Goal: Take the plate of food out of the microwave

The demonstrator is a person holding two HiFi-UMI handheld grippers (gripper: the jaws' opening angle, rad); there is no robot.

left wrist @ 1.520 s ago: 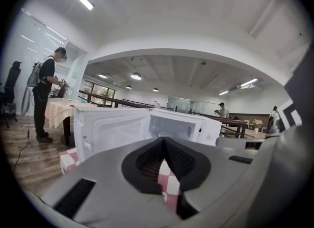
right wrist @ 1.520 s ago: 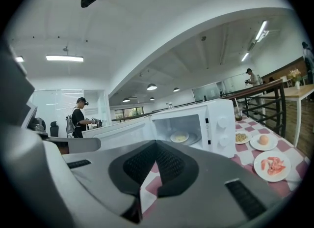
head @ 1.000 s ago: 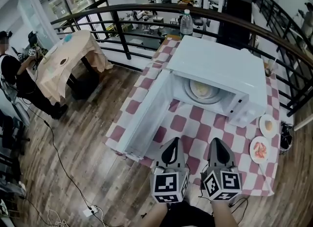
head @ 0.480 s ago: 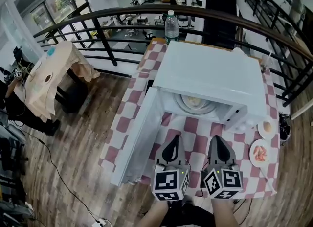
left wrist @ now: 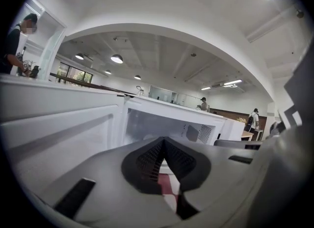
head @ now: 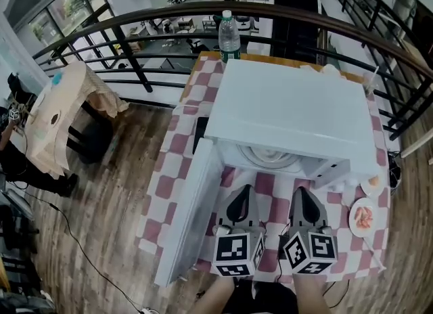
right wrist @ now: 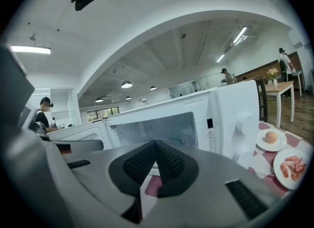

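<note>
Water bottle [head: 229, 35], checkered tablecloth [head: 174, 145]

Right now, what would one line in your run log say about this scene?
microwave door: open | plate: inside microwave | left tool: shut, empty | right tool: shut, empty | stage: plate not yet out

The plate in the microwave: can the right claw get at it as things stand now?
Probably yes. The door stands wide open, and only bare checked cloth lies between the right claw and the plate. The claw is shut, so it must open first.
</note>
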